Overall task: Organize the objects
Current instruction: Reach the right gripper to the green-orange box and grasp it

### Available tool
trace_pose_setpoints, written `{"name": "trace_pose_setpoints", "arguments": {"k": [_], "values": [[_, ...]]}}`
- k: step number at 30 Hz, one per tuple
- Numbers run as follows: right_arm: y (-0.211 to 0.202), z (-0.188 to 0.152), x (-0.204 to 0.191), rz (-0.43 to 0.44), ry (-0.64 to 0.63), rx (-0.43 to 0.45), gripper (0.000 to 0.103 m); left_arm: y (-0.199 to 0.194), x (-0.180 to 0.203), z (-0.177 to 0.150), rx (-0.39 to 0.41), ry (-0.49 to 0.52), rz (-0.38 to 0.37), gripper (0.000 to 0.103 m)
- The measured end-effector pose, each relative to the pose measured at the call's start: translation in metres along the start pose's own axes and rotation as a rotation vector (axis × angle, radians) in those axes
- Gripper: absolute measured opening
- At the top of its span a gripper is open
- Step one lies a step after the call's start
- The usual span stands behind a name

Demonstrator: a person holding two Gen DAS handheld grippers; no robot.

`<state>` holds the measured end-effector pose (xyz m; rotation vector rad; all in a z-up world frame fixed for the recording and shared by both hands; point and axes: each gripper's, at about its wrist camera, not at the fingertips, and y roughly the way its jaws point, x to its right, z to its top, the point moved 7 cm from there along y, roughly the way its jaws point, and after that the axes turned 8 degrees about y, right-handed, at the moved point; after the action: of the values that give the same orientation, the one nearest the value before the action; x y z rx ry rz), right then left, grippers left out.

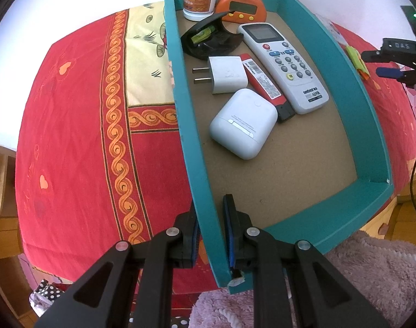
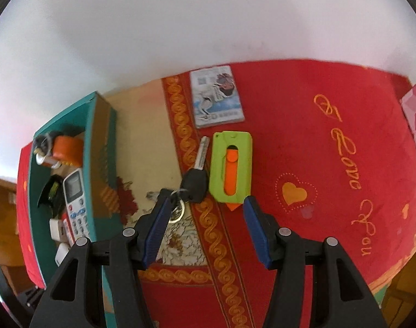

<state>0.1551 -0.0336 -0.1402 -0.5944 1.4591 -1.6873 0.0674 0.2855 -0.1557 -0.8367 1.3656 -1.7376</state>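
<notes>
A teal box (image 1: 192, 125) lies on the red patterned cloth. It holds a white remote (image 1: 284, 65), a white earbud case (image 1: 243, 123), a white plug adapter (image 1: 227, 74), a red pen-like item (image 1: 265, 86), a black level (image 1: 208, 38), an orange clock (image 1: 242, 6) and a white jar (image 1: 199, 2). My left gripper (image 1: 212, 218) is shut on the box's near left wall. My right gripper (image 2: 206, 207) stands open above the cloth, just short of a green and orange utility knife (image 2: 231, 166) and a black key (image 2: 195, 180). A card (image 2: 216, 99) lies beyond them.
The teal box (image 2: 63, 180) shows at the left of the right wrist view, apart from the right gripper. A pink fluffy rug (image 1: 358, 287) and wooden furniture (image 1: 0, 191) lie below the cloth's edges. A black cable (image 1: 415, 180) hangs at the right.
</notes>
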Motion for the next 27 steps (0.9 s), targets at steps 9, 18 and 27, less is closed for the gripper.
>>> {"name": "trace_pose_setpoints", "arguments": {"k": [9, 18, 27], "values": [[0.023, 0.025, 0.017, -0.047, 0.055, -0.004, 0.057, 0.0, 0.0, 0.002, -0.002, -0.005, -0.001, 0.014], [0.041, 0.031, 0.021, -0.055, 0.051, -0.026, 0.057, 0.001, 0.0, 0.003, -0.008, -0.004, -0.002, 0.014], [0.041, 0.034, 0.014, -0.111, 0.0, 0.001, 0.041, 0.0, 0.0, 0.003, -0.008, -0.002, -0.002, 0.014]]}}
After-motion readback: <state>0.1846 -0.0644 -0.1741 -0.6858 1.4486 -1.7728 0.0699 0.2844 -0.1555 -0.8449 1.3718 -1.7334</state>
